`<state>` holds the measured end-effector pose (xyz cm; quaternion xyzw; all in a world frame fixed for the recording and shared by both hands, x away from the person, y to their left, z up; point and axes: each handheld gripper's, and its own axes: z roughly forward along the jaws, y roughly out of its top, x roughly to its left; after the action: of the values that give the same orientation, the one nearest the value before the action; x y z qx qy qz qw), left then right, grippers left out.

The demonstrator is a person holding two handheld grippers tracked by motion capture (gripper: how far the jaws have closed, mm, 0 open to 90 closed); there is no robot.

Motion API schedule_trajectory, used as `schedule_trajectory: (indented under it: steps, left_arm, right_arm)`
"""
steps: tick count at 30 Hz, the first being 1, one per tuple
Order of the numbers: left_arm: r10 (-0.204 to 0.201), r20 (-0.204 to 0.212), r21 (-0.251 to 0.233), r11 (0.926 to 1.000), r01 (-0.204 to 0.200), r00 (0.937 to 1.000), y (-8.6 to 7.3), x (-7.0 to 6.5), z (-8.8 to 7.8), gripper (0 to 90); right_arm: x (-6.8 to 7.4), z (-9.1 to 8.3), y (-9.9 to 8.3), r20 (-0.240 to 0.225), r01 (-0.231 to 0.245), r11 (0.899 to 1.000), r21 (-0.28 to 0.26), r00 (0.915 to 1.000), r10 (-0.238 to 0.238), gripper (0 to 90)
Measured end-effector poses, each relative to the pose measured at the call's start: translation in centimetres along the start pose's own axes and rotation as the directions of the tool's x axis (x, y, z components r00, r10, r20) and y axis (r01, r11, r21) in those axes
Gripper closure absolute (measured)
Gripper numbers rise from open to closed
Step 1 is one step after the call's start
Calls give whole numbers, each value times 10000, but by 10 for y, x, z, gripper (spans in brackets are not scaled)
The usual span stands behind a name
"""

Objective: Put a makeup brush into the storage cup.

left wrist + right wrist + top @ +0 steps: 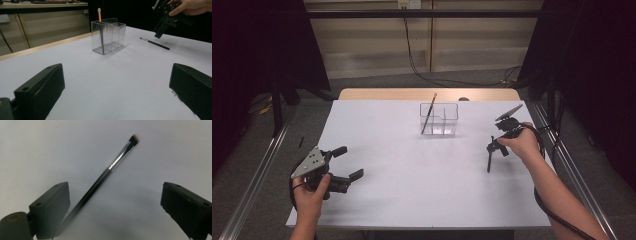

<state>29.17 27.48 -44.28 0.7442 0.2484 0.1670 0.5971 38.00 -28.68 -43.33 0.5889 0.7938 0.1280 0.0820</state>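
- Your left gripper [346,163] sits low at the near left of the white table top [412,190]; your left hand [309,192] holds it from behind; its two black jaws are spread wide with nothing between them; the grey three-cornered plate [310,161] rides on top of it.
- In the left gripper view, those jaws stand far apart at the bottom corners, and bare white table lies between them.
- Your right gripper [493,146] is at the right side of the table, tipped down toward it; your right hand [523,143] wraps around it; a black cable [548,205] trails back along your arm.
- In the right gripper view, its jaws are spread wide; they pinch nothing.
- The thin black make-up brush with a silver collar and a dark tip [110,167] lies flat on the white table; it runs on a slant between the right gripper's jaws, and its handle end passes close by the jaw at the left of that view; I cannot tell if it touches that jaw.
- From the high view, that brush [489,161] lies just under the right gripper, well apart from the box.
- The clear plastic box with walls inside it [446,120] stands upright near the far middle of the table.
- A long brush with a light wooden handle [429,114] stands leaning in the box's left part; its handle end sticks up above the rim.
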Motion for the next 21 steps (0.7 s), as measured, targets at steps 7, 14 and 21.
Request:
schedule_trajectory:
  steps: [7,14,21]
  left_arm:
    - [27,36,50,10000,-27,10000,0,0,0,0]
    - [18,17,77,10000,-18,10000,-1,0,0,0]
    - [39,21,143,9999,-40,10000,-2,1,1,0]
  right_arm:
    - [2,3,4,143,-180,9997,150,9997,178,142]
    - [3,12,8,146,-397,9979,521,9991,390,277]
    - [6,17,11,68,-362,9959,825,9993,358,448]
